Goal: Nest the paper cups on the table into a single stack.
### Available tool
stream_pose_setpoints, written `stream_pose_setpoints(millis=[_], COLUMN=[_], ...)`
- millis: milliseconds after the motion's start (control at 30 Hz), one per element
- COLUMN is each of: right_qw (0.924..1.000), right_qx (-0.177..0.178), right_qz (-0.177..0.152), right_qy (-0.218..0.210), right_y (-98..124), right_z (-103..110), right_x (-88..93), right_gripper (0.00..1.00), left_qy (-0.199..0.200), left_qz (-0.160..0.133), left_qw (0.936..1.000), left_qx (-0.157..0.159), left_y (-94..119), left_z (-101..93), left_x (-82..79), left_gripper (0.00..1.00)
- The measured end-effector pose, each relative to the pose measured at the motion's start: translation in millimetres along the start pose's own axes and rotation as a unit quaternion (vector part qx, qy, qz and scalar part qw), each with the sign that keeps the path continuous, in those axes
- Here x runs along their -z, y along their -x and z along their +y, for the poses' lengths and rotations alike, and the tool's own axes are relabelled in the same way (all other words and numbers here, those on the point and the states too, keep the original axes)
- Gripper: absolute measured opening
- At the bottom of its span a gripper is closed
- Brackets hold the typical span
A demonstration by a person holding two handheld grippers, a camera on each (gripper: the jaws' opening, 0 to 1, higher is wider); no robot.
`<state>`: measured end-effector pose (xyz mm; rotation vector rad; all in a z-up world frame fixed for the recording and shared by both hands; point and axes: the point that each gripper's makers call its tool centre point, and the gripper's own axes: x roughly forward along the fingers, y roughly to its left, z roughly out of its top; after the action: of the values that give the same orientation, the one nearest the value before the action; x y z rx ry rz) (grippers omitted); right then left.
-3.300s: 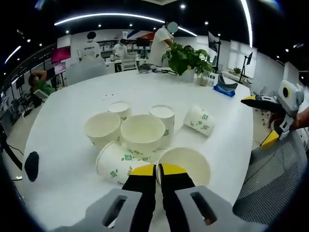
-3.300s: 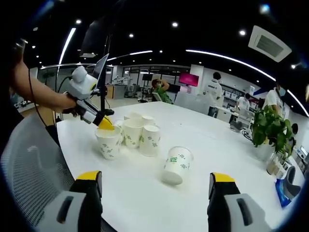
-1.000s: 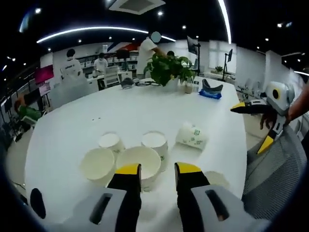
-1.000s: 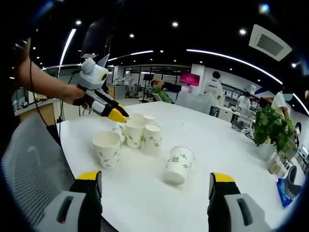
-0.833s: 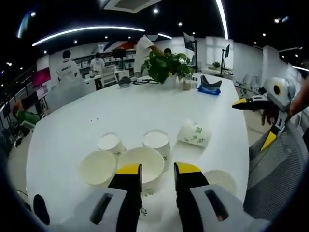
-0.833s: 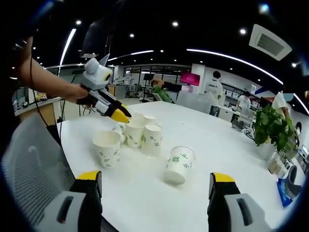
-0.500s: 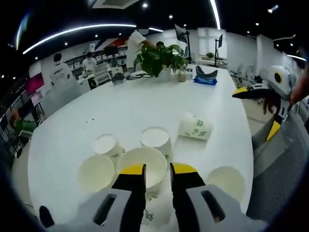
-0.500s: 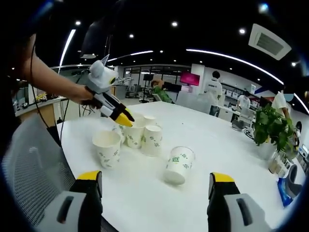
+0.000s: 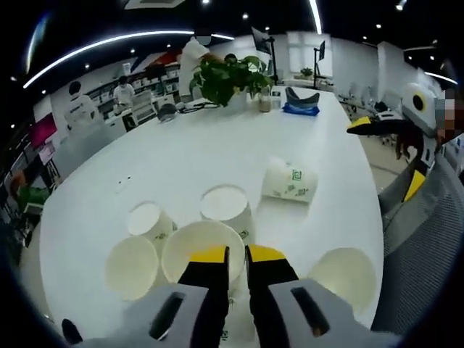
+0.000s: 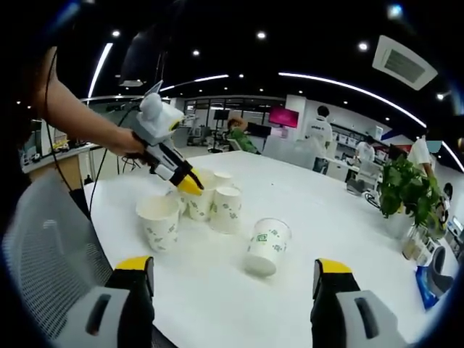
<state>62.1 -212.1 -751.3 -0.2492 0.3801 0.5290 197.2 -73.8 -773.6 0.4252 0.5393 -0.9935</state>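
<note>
White bench [image 9: 181, 156] carries thin, crushable paper cups [image 10: 190, 206]; we'd pinch a rim lightly (never squeeze). Left gripper [image 9: 235, 255] jaws nearly closed over the rim of the wide cup [image 9: 196, 248]; right gripper [image 10: 233, 279] jaws apart.

Bright, even indoor light from ceiling strips [image 10: 341, 81] and small spotlights, bent into arcs by the fisheye. Soft glare across the white table [image 9: 217, 145]; faint shadows beneath the paper cups [image 10: 226, 209]. Sharp at centre, stretched and smeared toward the edges.

green printed marks on the paper cups [image 10: 266, 245], no legible text
</note>
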Motion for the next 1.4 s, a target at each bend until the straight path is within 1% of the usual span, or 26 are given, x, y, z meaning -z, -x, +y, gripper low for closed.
stream_pose_setpoints(millis=[67, 233, 533, 567, 800, 933, 1100, 1233, 1400], right_qw=[1.0, 1.0, 1.0, 1.0, 1.0, 1.0, 1.0, 1.0, 1.0], right_qx=[0.002, 0.005, 0.006, 0.006, 0.005, 0.003, 0.004, 0.003, 0.004], right_qz=[0.0, 0.0, 0.0, 0.0, -0.001, -0.002, -0.005, -0.005, -0.007], right_qy=[0.0, 0.001, 0.002, 0.002, 0.003, 0.003, 0.001, 0.001, 0.0], right_y=[0.1, 0.2, 0.2, 0.3, 0.3, 0.2, 0.6, 0.7, 1.2], right_z=[-0.6, -1.5, -2.0, -2.1, -1.6, -1.0, -1.4, -1.1, -1.6], right_x=[0.0, -0.1, -0.3, -0.4, -0.7, -1.1, -1.8, -2.3, -2.6], right_gripper=[0.92, 0.92, 0.92, 0.92, 0.92, 0.92, 0.92, 0.92, 0.93], left_qy=[-0.009, -0.013, -0.033, -0.034, -0.03, -0.021, -0.019, -0.02, -0.022], left_qz=[0.005, 0.005, -0.008, -0.01, -0.014, -0.017, -0.023, -0.03, -0.042], left_qw=[0.9999, 0.9999, 0.9994, 0.9993, 0.9994, 0.9996, 0.9995, 0.9993, 0.9989], left_qx=[-0.003, -0.002, -0.007, -0.008, -0.01, -0.012, -0.009, -0.007, -0.001], left_y=[0.5, 2.0, 13.3, 16.4, 24.8, 33.9, 53.4, 62.8, 79.0], left_z=[1.2, 4.3, 3.4, 2.8, 3.0, 6.2, -0.6, -3.5, -10.3], left_x=[0.6, 1.6, -10.7, -14.0, -21.7, -25.6, -38.7, -45.7, -59.2], left_gripper=[0.0, 0.0, 0.0, 0.0, 0.0, 0.0, 0.0, 0.0, 0.0])
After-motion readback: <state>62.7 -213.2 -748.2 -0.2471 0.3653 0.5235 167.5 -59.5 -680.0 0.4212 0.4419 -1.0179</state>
